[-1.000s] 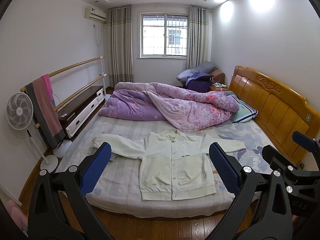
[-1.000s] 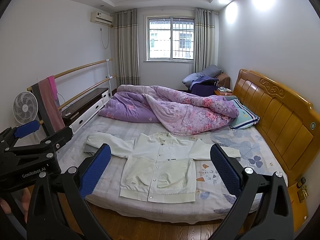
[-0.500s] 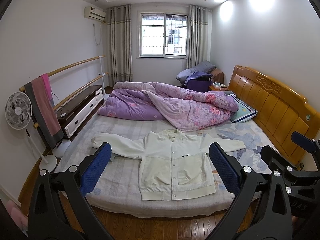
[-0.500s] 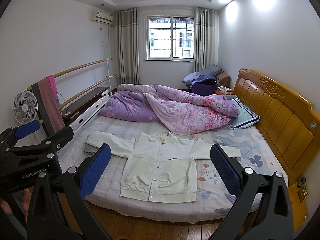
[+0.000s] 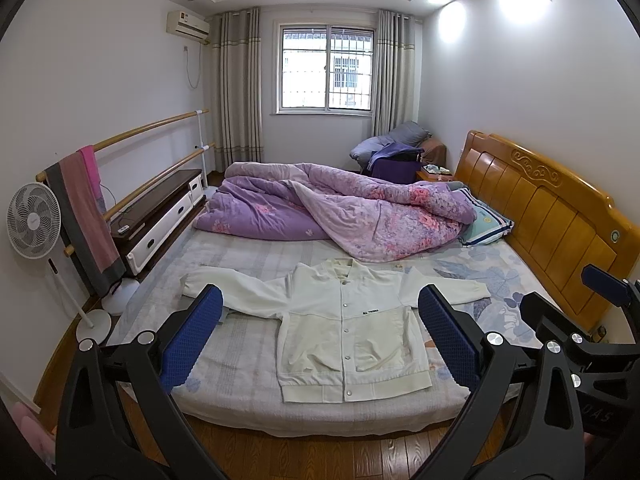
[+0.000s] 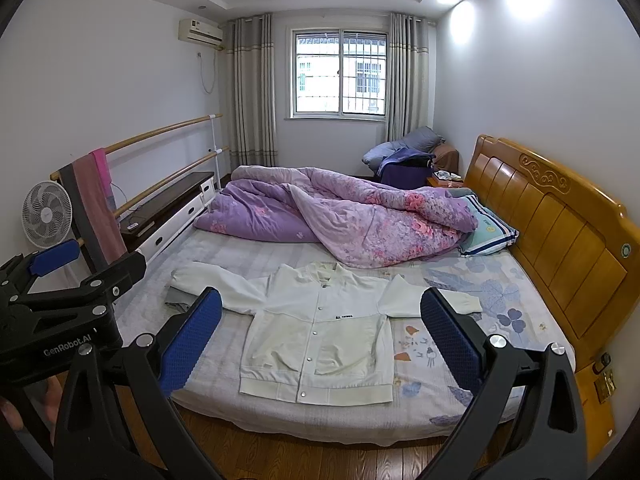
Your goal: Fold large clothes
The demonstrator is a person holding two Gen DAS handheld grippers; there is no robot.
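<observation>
Change: almost nothing moved since the earlier frames; both views barely shifted, jacket lay unchanged.
Left gripper [image 5: 320,334]: jaws wide apart, empty, held in the air short of the bed, lower centre of frame.
Right gripper [image 6: 320,334]: jaws spread wide, empty, also clear of the bed.
Jacket: white button-up jacket [image 5: 352,328] lay flat, front up, sleeves out sideways, centre of frame, hem near the mattress [image 5: 240,380] front edge.
Background: purple floral duvet [image 5: 340,212] bunched behind the jacket; wooden headboard [image 5: 552,216] at right; standing fan [image 5: 34,220] at left.
</observation>
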